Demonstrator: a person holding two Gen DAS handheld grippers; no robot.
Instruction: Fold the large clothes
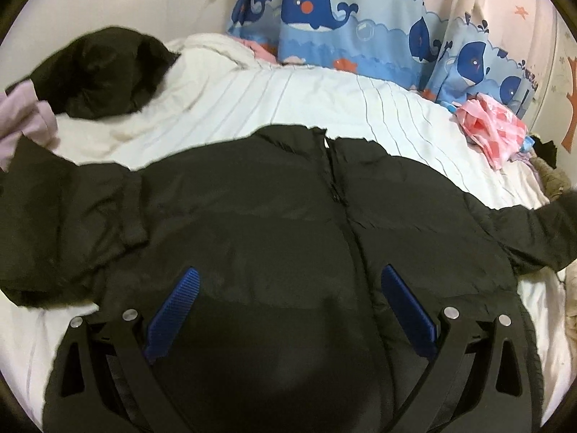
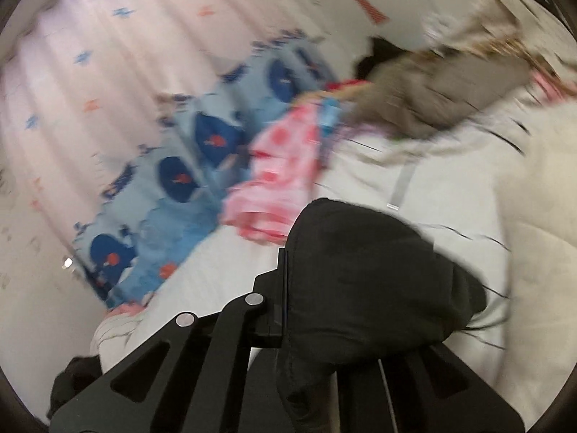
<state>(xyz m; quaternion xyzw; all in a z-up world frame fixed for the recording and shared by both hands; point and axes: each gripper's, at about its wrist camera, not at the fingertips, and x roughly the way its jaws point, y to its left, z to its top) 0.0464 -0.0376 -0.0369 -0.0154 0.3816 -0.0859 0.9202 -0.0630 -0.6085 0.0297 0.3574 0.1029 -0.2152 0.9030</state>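
A black puffer jacket (image 1: 252, 216) lies front up and zipped on the white bed (image 1: 288, 101), its sleeves spread to both sides. My left gripper (image 1: 288, 288) hovers open over the jacket's lower body, and its blue pads (image 1: 173, 317) hold nothing. In the blurred right wrist view, my right gripper (image 2: 288, 281) is shut on a fold of the jacket's black sleeve (image 2: 360, 281), which bulges out over the jaws and hides the right finger. The sleeve is lifted above the bed.
Another black garment (image 1: 97, 72) and a lilac cloth (image 1: 21, 119) lie at the bed's far left. A pink checked cloth (image 1: 494, 126) and a brown furry garment (image 2: 432, 90) sit at the right. Whale-print curtains (image 1: 342, 25) hang behind the bed.
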